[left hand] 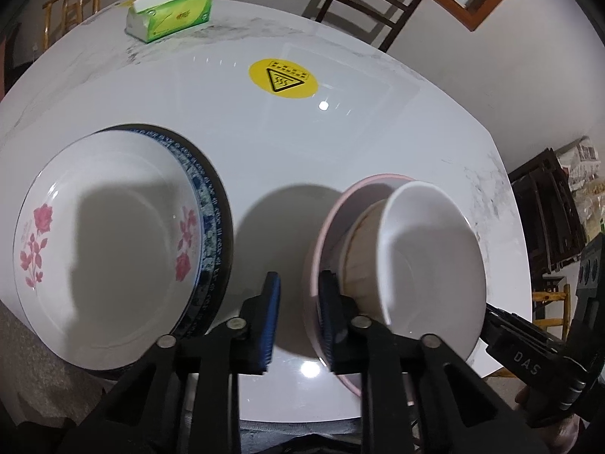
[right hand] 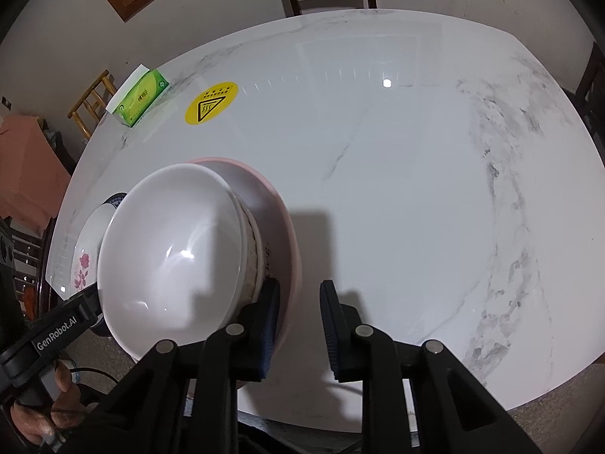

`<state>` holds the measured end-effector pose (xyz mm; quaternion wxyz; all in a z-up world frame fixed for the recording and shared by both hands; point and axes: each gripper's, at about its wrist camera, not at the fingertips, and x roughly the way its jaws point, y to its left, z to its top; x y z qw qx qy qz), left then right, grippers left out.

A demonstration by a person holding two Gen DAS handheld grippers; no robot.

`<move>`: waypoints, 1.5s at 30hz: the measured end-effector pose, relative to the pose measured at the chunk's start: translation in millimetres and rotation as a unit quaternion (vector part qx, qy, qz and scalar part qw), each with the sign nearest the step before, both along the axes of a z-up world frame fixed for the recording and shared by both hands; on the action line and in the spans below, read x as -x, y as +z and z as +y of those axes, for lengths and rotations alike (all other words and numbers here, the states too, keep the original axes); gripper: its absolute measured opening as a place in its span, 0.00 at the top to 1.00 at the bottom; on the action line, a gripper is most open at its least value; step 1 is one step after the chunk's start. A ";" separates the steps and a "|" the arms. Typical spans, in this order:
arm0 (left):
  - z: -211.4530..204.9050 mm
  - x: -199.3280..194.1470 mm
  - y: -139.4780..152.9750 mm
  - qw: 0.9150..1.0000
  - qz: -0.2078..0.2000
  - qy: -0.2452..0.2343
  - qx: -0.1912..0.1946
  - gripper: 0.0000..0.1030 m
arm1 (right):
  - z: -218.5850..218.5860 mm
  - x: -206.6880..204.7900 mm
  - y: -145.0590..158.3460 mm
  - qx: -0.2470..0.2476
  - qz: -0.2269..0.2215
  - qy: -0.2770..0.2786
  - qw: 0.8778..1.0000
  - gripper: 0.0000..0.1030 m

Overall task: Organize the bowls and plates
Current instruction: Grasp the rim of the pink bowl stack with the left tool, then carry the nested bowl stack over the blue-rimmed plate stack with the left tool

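Two stacks stand on the marble bench (right hand: 397, 174). On the left, three plates: a white plate with pink roses (left hand: 109, 242) on a blue-patterned plate (left hand: 210, 204), on a dark plate (left hand: 226, 204). On the right, three bowls: a white bowl (left hand: 431, 257) in a beige bowl (left hand: 359, 249), in a pink bowl (left hand: 325, 234). The left tool (left hand: 298, 321) is released, one finger by the pink bowl's rim, the other over the bare gap between the stacks. The right tool (right hand: 300, 327) is released too, its left finger (right hand: 270, 321) beside the same bowl. One tissue box (left hand: 170, 13) and one yellow sticker (left hand: 283, 77) lie farther back.
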<state>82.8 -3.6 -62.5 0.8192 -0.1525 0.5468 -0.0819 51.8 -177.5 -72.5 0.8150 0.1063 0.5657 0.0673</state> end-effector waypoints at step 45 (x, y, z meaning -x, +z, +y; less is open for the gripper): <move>9.2 -2.3 33.2 1.000 -0.012 0.004 -0.003 0.95 | 20.4 -11.3 35.1 -0.013 -0.019 0.006 1.000 0.89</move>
